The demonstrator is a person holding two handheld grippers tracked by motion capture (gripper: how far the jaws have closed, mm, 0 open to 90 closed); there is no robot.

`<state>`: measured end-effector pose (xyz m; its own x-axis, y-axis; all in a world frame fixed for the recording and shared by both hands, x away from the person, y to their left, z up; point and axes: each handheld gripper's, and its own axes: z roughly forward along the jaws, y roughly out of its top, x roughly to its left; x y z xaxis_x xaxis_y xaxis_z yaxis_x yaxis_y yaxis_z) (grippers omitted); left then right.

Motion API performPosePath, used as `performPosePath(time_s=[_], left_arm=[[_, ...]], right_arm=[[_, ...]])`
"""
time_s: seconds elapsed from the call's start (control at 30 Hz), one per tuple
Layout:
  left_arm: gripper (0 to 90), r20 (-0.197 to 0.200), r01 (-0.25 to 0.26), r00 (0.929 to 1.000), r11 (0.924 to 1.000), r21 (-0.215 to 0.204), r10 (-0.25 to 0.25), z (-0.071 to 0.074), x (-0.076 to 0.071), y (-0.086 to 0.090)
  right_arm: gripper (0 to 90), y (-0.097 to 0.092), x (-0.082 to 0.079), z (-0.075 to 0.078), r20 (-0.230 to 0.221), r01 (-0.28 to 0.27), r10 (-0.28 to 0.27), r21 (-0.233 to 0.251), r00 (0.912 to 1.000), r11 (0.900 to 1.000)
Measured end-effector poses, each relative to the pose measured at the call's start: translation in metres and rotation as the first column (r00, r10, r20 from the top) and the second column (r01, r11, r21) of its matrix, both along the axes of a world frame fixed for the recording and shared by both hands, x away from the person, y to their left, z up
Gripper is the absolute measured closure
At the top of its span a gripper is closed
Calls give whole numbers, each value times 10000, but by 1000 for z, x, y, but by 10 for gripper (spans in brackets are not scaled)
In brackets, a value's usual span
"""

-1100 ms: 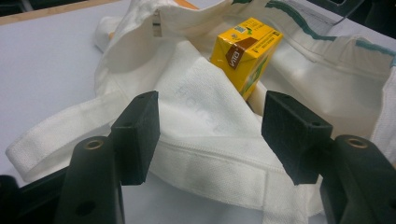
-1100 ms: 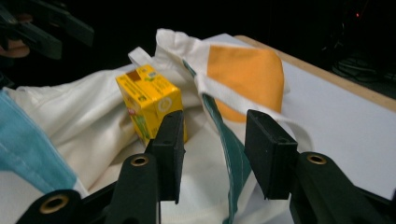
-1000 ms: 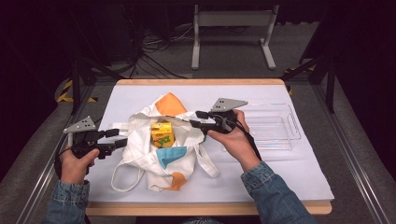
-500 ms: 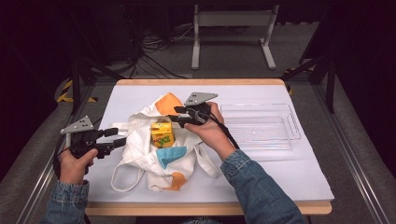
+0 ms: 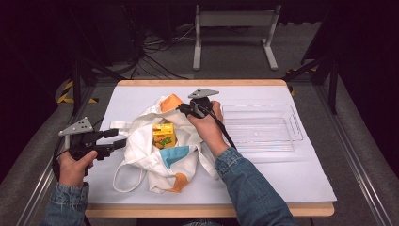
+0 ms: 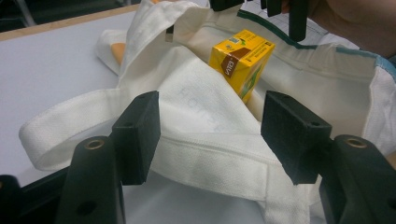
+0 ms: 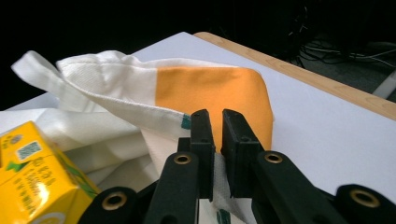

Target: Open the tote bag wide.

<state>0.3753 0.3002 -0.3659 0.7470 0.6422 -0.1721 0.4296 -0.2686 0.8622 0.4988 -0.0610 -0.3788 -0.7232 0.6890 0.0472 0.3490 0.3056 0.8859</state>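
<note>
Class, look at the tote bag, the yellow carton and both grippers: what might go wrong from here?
1. The right gripper, its jaws just closed, pinches only a thin edge of the tote bag; the cloth may slip out.
2. The yellow carton leans at the bag's mouth and might tumble out if it's lifted.
3. The left gripper stands open around the bag's hem, steadying nothing.

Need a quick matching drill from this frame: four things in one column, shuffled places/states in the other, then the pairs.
Column 1:
1. yellow carton
2. clear tray
3. right gripper
4. left gripper

Column 2:
A. open, fingers on either side of the bag's edge
B. bare, to the right of the tote bag
C. shut on the bag's rim
D. in the mouth of the bag

Pairs: 1-D, 2-B, 3-C, 4-A
</note>
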Motion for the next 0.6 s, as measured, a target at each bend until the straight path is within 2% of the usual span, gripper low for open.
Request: performPosePath(time_s=[0.1, 0.17, 0.2, 0.27, 0.43, 0.6], left_arm=[[384, 19, -17, 10000, 10000, 8, 17, 0, 0, 0], [384, 29, 3, 10000, 10000, -11, -3, 0, -1, 0], [384, 61, 3, 10000, 10000, 17, -3, 1, -1, 0], [384, 63, -9, 10000, 10000, -24, 9, 1, -1, 1], [385, 39, -54, 10000, 10000, -41, 54, 1, -1, 1], [384, 56, -26, 10000, 10000, -23, 26, 1, -2, 2]], right_arm=[[823, 0, 3, -4, -50, 111, -111, 6, 9999, 9999], [823, -2, 6, -10, -303, 277, -272, 148, 9992, 9995], [823, -4, 8, -16, -572, 411, -393, 311, 9976, 9987], [820, -5, 10, -23, -664, 477, -454, 330, 9968, 9983], [819, -5, 12, -35, -776, 590, -569, 257, 9954, 9979], [820, -6, 17, -48, -1196, 846, -840, -1, 9893, 9964]])
